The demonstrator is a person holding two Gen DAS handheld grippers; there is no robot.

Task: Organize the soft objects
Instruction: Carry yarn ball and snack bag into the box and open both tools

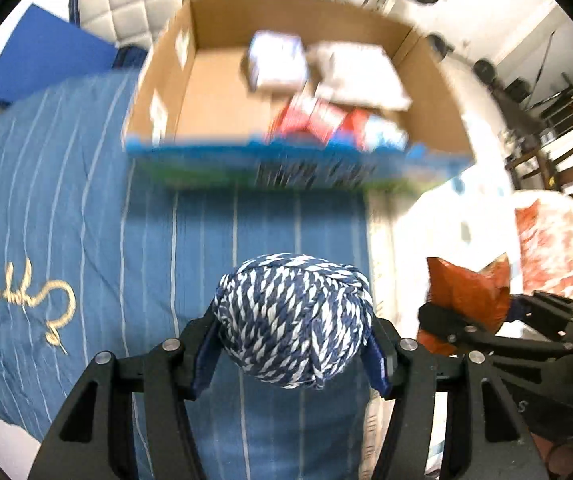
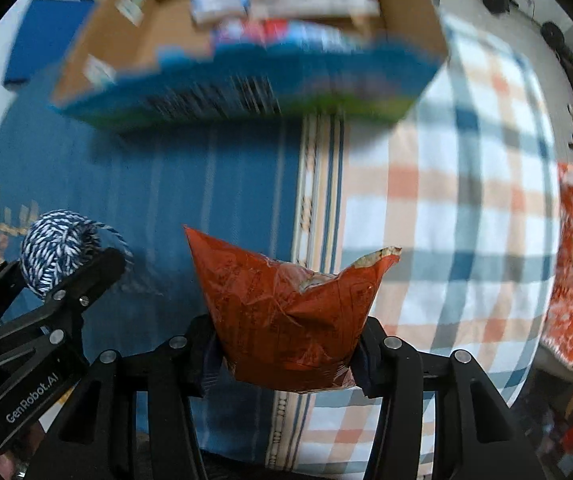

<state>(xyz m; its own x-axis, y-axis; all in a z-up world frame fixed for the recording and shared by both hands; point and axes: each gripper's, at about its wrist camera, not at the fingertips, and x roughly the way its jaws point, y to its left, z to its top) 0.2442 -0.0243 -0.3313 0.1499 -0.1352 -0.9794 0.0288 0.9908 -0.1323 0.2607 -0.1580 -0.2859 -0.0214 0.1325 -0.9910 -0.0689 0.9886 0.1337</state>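
Cardboard forms the open box toward the far edge of the bed, and it holds several blurred packets (a white one, a pale one and red-and-blue ones), all crowded into its right half. Left gripper has its fingers clamped on a blue-and-white yarn ball above the blue striped cover. Right gripper has its fingers clamped on a crumpled orange-red pouch above the bed.

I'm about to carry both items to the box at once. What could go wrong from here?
1. The yarn ball is round and gripped only at its sides by the left tool; it could roll out.
2. Its loose strand may snag.
3. The orange packet crumples in the right tool and could slip before the cardboard box.
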